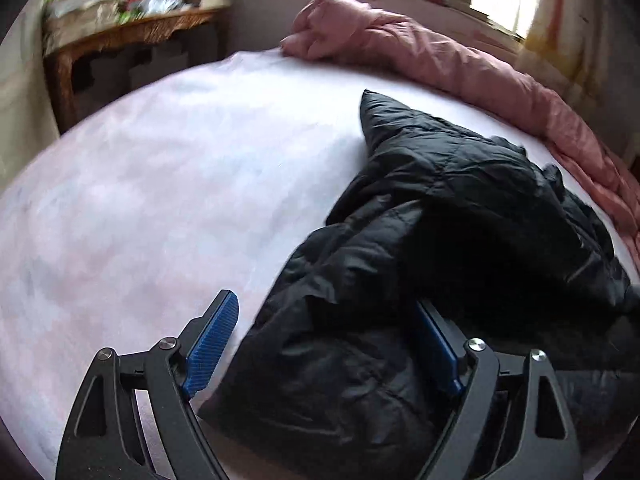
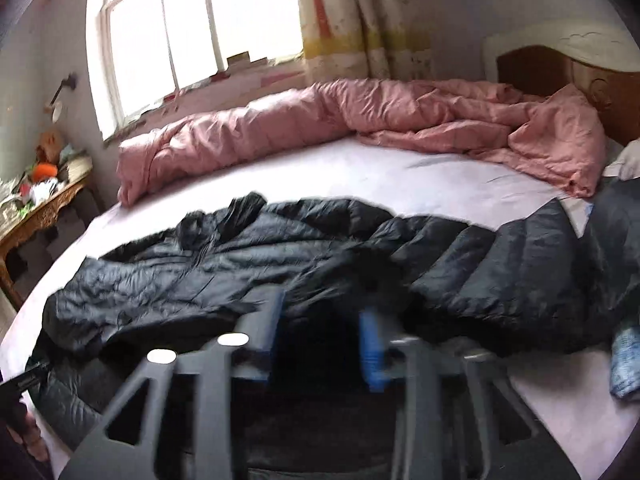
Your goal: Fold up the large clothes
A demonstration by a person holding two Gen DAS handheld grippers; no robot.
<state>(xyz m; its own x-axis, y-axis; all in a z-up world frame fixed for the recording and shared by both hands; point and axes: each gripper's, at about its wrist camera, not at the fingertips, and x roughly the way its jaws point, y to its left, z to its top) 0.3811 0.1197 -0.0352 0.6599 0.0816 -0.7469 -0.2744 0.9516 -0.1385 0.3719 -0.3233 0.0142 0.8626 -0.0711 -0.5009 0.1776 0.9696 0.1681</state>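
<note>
Across a wide bed (image 2: 360,176) dressed in a pale lilac sheet, a black quilted puffer coat (image 2: 248,264) lies crumpled and stretched sideways, one end bunched near the foot of the mattress, the other reaching toward the headboard (image 2: 592,80). Behind it a pink duvet (image 2: 360,116) is heaped along the far edge under a bright window (image 2: 192,36) and a patterned curtain (image 2: 360,12).

Seen from the left wrist camera, the coat (image 1: 440,240) fills the lower right, a puffed fold of it lying between the fingers of the left claw (image 1: 324,340). That claw is spread wide: its left blue pad (image 1: 212,344) stands over bare sheet, its right finger is partly sunk against the black fabric, and neither pad is pressed on the cloth.

Through the right wrist camera, the right claw (image 2: 320,344) is heavily blurred and hovers over the coat's near edge. Its blue pads (image 2: 372,352) stand apart with dark fabric showing in the gap; whether they touch the coat cannot be told.

At the far left stands a carved wooden desk (image 2: 44,208), cluttered with papers and an orange object. A small blue-patterned cloth (image 2: 628,360) lies on the sheet by the coat's right end.
</note>
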